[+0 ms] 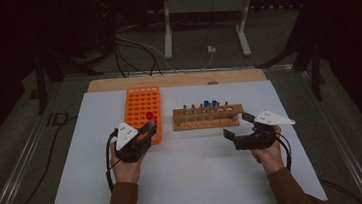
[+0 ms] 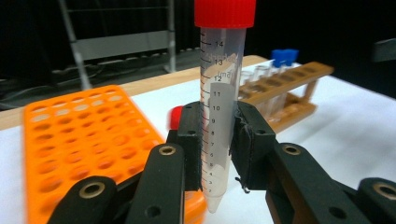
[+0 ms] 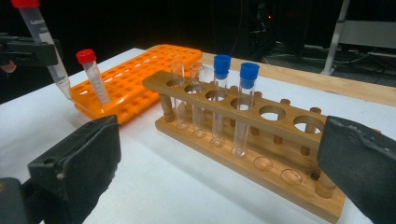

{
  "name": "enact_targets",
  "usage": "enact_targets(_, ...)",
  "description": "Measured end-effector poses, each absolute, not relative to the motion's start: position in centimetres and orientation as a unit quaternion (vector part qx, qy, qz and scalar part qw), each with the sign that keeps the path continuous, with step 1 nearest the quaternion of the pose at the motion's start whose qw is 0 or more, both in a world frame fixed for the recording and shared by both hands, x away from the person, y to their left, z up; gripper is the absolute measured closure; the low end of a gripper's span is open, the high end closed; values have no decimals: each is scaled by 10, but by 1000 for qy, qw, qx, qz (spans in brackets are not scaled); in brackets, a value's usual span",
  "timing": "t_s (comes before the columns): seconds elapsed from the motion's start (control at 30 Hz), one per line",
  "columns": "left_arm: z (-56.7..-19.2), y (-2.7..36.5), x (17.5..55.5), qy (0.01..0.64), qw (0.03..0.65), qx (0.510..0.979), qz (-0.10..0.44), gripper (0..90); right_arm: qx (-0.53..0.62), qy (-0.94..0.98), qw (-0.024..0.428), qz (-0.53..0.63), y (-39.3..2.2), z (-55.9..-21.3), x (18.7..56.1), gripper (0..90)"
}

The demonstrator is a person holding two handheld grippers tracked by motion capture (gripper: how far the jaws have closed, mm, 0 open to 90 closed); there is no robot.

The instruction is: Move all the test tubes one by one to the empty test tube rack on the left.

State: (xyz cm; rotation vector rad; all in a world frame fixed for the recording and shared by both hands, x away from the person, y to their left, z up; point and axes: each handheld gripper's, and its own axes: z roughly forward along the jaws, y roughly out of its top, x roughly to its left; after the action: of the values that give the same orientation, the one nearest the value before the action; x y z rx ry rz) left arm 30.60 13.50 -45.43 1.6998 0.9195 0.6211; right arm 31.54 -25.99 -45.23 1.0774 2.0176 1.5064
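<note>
Just beside the orange rack (image 2: 88, 140), left jaws clamp a red-capped tube (image 2: 219, 93); right jaws gape before the wooden rack (image 3: 247, 135).

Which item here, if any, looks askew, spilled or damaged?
No spill shows. The red-capped tube in the orange rack leans instead of standing straight. The pad on the left gripper looks frayed beside the held tube. The wooden rack and its tubes stand upright.
</note>
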Motion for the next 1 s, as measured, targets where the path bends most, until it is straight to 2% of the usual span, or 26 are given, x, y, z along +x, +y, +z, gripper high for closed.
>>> enact_targets(0.37, -476, 137, 322, 416, 498, 699, 301, 747, 387, 715, 202, 546, -262, -451, 315, 2)
enact_targets(1.0, -483, 141, 328, 426, 509, 684, 303, 747, 387, 718, 197, 544, -259, -455, 315, 3)
